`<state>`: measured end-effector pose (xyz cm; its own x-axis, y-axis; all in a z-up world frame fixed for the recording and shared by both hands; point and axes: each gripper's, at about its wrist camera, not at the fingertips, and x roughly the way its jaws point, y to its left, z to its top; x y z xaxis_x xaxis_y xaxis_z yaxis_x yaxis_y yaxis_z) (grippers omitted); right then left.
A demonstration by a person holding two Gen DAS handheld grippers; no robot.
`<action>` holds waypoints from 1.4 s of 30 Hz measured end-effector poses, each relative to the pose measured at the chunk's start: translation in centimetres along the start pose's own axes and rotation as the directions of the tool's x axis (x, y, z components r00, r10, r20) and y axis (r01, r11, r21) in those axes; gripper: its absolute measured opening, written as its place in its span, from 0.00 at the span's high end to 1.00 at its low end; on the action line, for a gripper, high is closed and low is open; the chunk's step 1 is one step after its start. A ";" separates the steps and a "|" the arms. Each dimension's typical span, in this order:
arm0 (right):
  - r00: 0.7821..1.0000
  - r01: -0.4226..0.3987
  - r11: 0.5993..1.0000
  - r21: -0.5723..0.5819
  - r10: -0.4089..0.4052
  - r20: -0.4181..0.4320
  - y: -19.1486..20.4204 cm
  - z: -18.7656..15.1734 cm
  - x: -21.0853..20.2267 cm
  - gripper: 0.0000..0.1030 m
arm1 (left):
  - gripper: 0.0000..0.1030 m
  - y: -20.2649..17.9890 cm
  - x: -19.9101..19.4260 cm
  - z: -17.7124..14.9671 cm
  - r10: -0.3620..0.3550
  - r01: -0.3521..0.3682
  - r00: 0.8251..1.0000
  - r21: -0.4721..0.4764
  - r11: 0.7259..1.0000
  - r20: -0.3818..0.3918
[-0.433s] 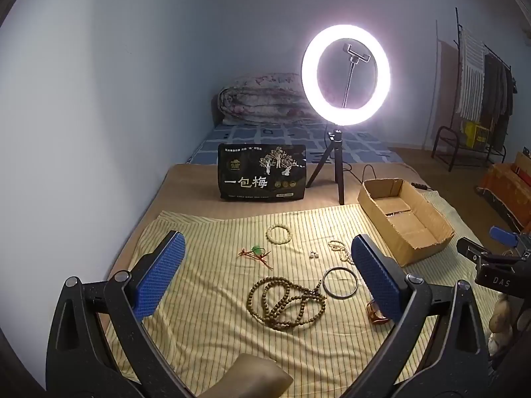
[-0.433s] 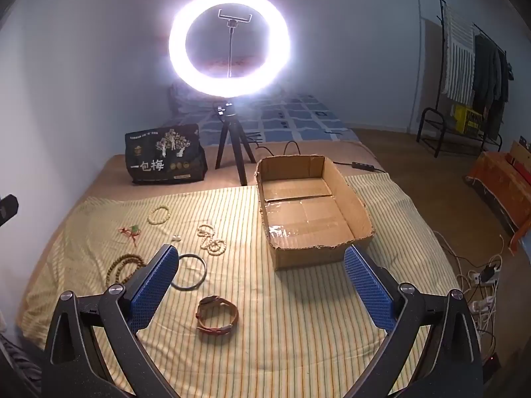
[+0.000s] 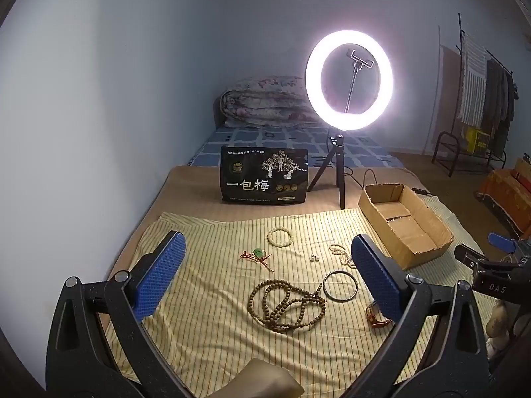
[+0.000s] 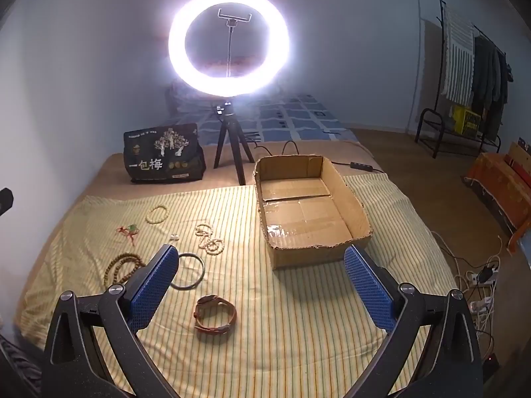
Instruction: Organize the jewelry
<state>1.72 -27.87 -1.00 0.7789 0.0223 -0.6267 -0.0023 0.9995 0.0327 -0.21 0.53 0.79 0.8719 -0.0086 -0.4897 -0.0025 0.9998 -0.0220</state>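
Observation:
Jewelry lies spread on a yellow striped cloth [image 3: 212,325]. A long brown bead necklace [image 3: 285,305] sits between the fingers of my left gripper [image 3: 267,273], which is open and held above the cloth. Nearby are a dark bangle [image 3: 340,286], a pale bead bracelet [image 3: 280,236], a green pendant on red cord [image 3: 257,254], small white earrings [image 3: 314,258] and a cream bead strand [image 4: 209,238]. My right gripper [image 4: 260,273] is open too, over a brown leather watch [image 4: 215,313]. An open cardboard box [image 4: 308,212] stands beyond it, with nothing inside.
A lit ring light on a tripod [image 4: 229,43] and a black printed bag [image 4: 162,157] stand at the back of the bed. A folded quilt [image 3: 265,101] lies by the wall. A clothes rack [image 4: 464,76] and cables with power strips [image 4: 478,285] are at the right.

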 end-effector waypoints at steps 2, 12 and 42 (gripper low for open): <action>1.000 -0.002 1.000 0.000 0.002 -0.002 0.0 0.0 0.0 0.03 | 0.01 0.0 -0.1 0.0 0.001 -0.001 1.000 -0.003 1.000 0.001; 1.000 0.004 1.000 -0.007 -0.004 -0.004 0.3 0.1 -0.1 0.03 | 0.01 0.1 -0.5 0.1 0.006 -0.006 1.000 -0.003 1.000 0.015; 1.000 -0.004 1.000 -0.012 0.003 -0.024 0.7 -0.3 0.5 0.03 | 0.01 0.5 -0.3 0.2 0.018 -0.018 1.000 -0.005 1.000 0.019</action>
<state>1.92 -27.12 -1.52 0.7636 0.0263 -0.6452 -0.0125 0.9996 0.0259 -0.36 1.06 1.12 0.8807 0.0095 -0.4736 -0.0205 0.9996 -0.0180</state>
